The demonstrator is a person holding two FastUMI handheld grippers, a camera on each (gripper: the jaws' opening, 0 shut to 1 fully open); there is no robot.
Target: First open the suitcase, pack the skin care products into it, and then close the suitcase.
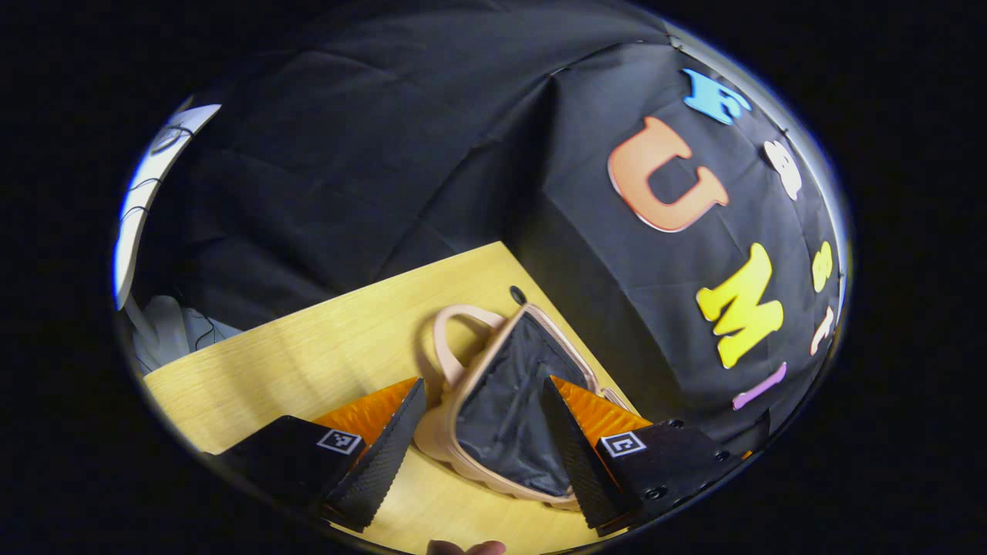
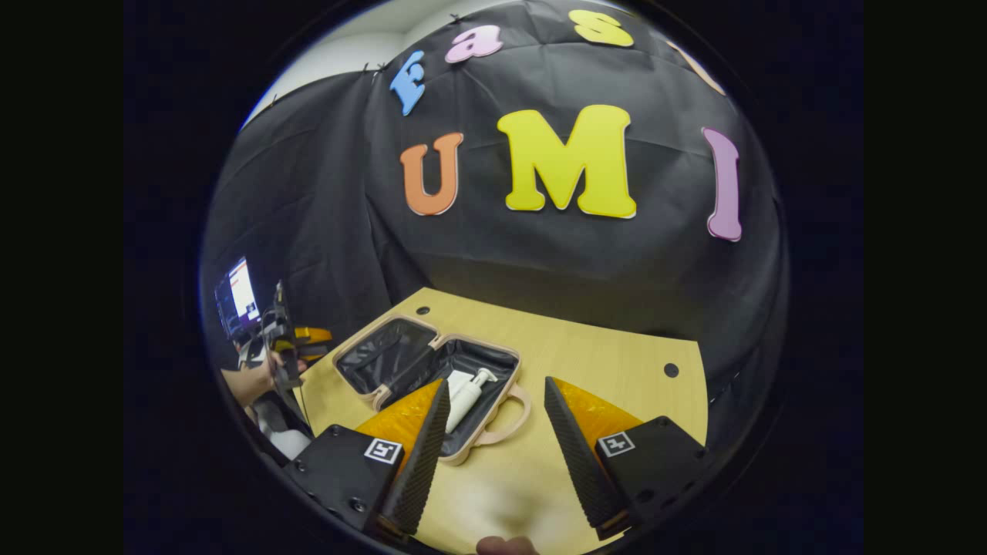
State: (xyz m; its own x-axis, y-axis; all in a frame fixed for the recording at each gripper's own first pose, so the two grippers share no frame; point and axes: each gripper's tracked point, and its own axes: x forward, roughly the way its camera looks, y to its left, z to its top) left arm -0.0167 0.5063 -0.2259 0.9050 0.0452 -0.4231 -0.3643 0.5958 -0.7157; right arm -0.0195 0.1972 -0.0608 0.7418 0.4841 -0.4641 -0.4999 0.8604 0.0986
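Presently: left gripper (image 1: 482,432) and right gripper (image 2: 493,432) both spread wide, holding nothing. Suitcase (image 2: 432,370) lies open on the table (image 2: 601,362); a white pump bottle (image 2: 469,391) rests inside it.

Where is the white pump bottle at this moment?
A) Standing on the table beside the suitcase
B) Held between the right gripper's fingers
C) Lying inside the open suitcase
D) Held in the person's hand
C: the white pump bottle lies in the open suitcase, on its dark lining.

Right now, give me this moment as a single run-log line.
suitcase: open flat on table | pump bottle: inside handle-side half | left gripper: open, empty | right gripper: open, empty | next: close suitcase
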